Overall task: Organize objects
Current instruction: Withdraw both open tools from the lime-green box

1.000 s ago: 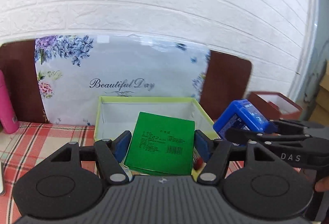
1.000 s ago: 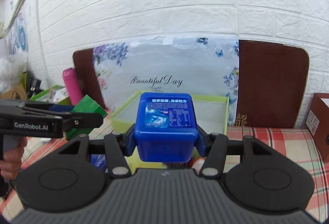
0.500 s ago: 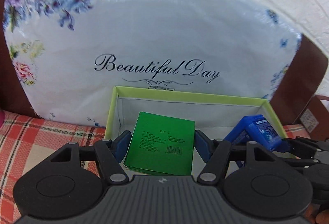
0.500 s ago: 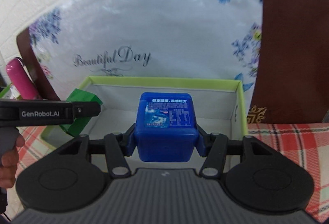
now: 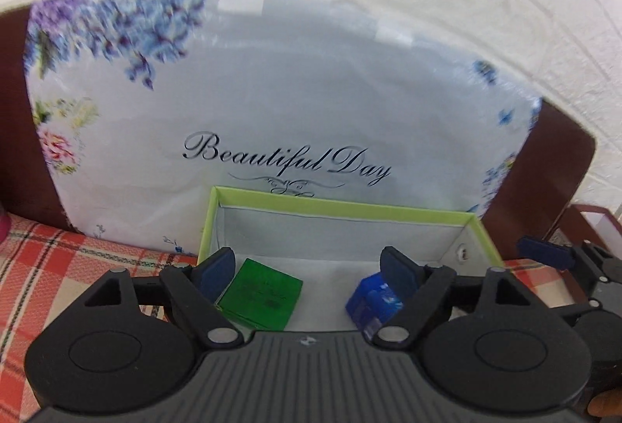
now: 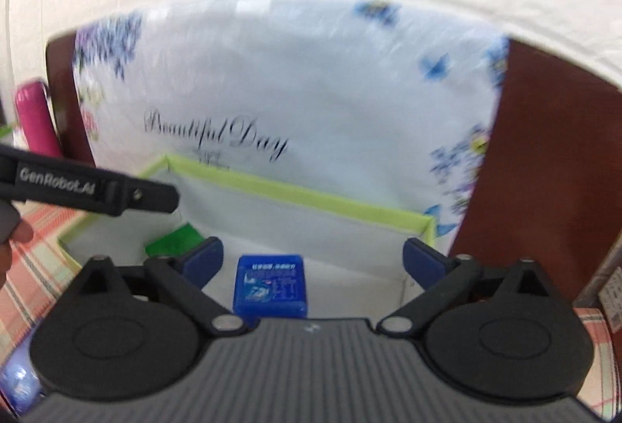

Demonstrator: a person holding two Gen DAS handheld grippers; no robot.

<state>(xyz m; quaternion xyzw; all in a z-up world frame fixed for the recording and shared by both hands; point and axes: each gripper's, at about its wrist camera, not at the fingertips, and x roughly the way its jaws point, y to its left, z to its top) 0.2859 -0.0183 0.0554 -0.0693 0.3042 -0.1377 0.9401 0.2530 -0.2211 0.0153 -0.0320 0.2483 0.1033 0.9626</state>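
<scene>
Two handheld grippers share one build: a ribbed dark-grey housing, matte black linkage arms with round discs and silver pivot screws, and navy-blue pads on the fingers. The left gripper point(image 5: 307, 267) carries a small pale emblem on its housing. Seen from the right gripper point(image 6: 313, 259), the other's black bar reads "GenRobot.AI" in white.

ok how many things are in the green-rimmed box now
2: a green packet at the left of the green-rimmed box, a blue container toward the right. The grippers block the near floor, so more may hide.
</scene>
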